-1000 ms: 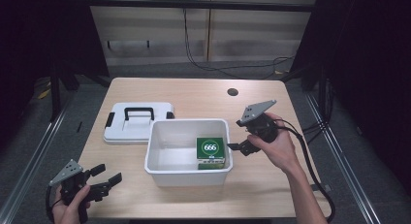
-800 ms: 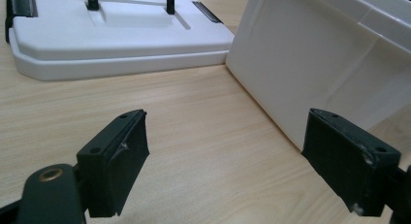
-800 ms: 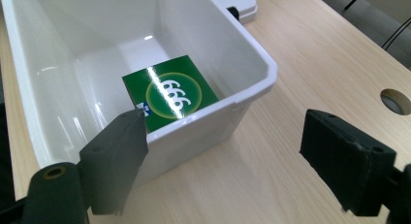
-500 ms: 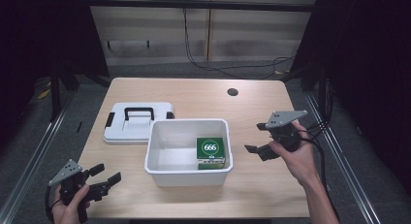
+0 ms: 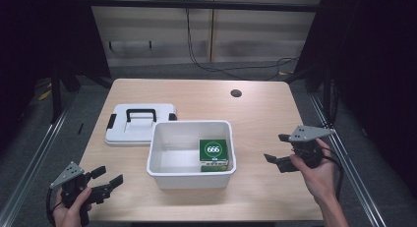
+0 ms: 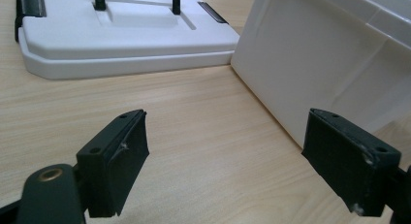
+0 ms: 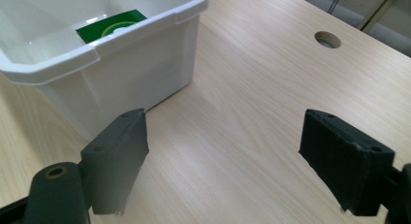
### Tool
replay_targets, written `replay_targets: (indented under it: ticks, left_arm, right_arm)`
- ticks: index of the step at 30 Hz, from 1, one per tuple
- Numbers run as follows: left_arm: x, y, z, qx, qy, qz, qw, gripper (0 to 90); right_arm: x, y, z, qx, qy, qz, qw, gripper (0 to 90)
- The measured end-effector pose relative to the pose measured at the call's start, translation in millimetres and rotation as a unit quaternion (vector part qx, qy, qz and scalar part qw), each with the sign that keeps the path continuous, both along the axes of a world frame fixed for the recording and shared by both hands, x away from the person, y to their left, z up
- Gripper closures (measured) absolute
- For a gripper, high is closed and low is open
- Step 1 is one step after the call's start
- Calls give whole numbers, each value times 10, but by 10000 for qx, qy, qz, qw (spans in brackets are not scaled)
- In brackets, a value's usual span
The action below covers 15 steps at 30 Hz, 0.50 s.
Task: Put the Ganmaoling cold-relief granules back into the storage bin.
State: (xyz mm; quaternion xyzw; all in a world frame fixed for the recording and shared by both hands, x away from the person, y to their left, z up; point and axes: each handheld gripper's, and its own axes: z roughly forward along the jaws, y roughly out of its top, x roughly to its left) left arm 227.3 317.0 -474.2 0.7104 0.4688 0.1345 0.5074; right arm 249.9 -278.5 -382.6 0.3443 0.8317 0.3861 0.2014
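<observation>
The right gripper (image 5: 277, 149) has drawn back from the white bin (image 5: 191, 174), both grippers' fingers apart; the green box (image 7: 112, 26) is half hidden.

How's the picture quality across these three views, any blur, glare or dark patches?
High view: the table is evenly lit while the surroundings fall into near black. Left gripper view: the near jaws are sharp, and the lid behind is only slightly soft. Right gripper view: the left jaw's lower edge smears, and soft glare sits on the wood beside the white bin.

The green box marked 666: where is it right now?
In the high view the green box sits inside the white bin, in its right near corner, with the white lid lying just left of the bin.
</observation>
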Motion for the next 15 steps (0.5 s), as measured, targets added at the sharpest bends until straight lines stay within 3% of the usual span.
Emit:
replay_targets:
  ticks: [9,15]
  left_arm:
    - [3,41,-6,16,30,99,9999,160]
    - [-3,39,0,5,-6,55,10000,160]
  right_arm:
    - [-139,-270,-195,227,35,-309,9993,167]
    - [-187,-426,-395,430,38,-653,9969,166]
